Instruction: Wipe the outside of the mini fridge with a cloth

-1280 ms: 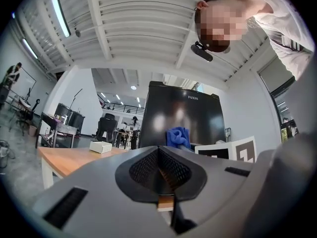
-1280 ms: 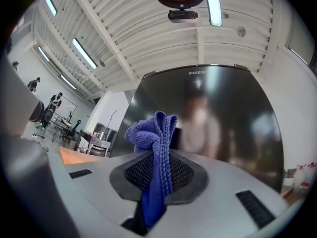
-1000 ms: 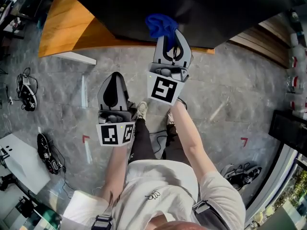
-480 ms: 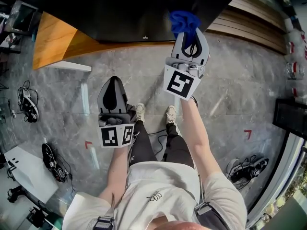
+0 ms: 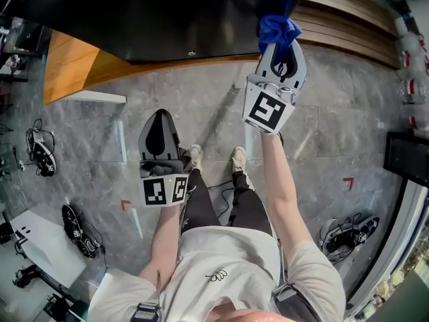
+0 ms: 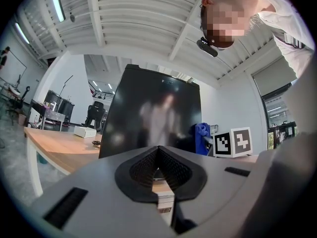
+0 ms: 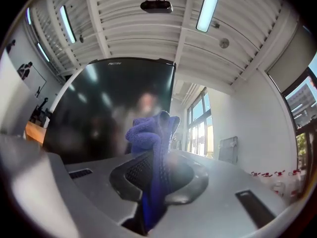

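Observation:
The black mini fridge (image 5: 167,19) stands on a wooden table (image 5: 74,62); its glossy door (image 6: 153,123) fills the middle of the left gripper view and shows again as the fridge (image 7: 114,113) in the right gripper view. My right gripper (image 5: 280,49) is shut on a blue cloth (image 5: 277,29), and the cloth (image 7: 151,138) sits against the fridge's right front corner. My left gripper (image 5: 159,123) hangs lower and to the left, away from the fridge, its jaws shut with nothing in them (image 6: 158,170).
Grey stone floor (image 5: 322,139) lies below. Cables and gear (image 5: 37,149) lie on the left, more cables (image 5: 345,233) at lower right. A slatted wooden wall (image 5: 348,19) runs right of the fridge. The person's feet (image 5: 214,159) stand between the grippers.
My right gripper has carried the blue cloth rightward along the fridge's front toward its right corner. The left gripper has stayed about where it was.

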Demonstrator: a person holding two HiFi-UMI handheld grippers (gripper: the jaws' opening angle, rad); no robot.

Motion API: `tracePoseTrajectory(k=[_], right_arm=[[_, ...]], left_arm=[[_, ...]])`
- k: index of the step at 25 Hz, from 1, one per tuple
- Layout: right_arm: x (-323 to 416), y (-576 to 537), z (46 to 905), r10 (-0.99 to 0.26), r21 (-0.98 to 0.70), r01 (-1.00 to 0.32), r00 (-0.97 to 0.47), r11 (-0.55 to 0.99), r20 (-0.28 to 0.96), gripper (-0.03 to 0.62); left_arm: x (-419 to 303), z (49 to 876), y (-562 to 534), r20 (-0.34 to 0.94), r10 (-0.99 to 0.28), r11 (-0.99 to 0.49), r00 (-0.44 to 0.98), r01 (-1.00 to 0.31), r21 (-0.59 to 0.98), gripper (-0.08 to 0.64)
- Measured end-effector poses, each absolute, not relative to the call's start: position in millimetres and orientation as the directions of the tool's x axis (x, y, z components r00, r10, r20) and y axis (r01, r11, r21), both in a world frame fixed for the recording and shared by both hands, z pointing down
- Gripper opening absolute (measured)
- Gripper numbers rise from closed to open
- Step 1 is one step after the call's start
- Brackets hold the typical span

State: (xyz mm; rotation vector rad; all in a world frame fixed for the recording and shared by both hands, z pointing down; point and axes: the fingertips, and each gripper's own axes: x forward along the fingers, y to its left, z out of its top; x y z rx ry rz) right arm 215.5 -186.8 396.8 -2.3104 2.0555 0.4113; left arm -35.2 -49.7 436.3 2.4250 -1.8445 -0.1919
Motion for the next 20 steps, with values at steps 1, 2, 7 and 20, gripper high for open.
tracePoseTrajectory(k=[1, 2, 7, 20], right_arm=[[219, -187, 398, -0.974, 0.163, -0.977, 0.102, -0.137, -0.203, 0.063], [222, -187, 399, -0.974, 0.165, -0.976, 0.108, -0.142, -0.199, 0.063], [234, -189, 401, -0.973, 0.163, -0.972, 0.135, -0.167, -0.189, 0.063], [202, -150, 393, -0.965, 0.110, -0.983, 0.116, -0.145, -0.234, 0.063]], left_arm=[[-35, 436, -51, -0.048, -0.963, -0.268, 0.264, -0.952, 0.146, 0.005], [-34, 435, -52, -0.049, -0.963, -0.269, 0.264, -0.952, 0.145, 0.005], [-33, 435, -54, -0.047, -0.956, -0.294, 0.290, -0.947, 0.128, 0.005], [-60, 437, -56, -0.047, -0.964, -0.264, 0.261, -0.956, 0.125, 0.005]])
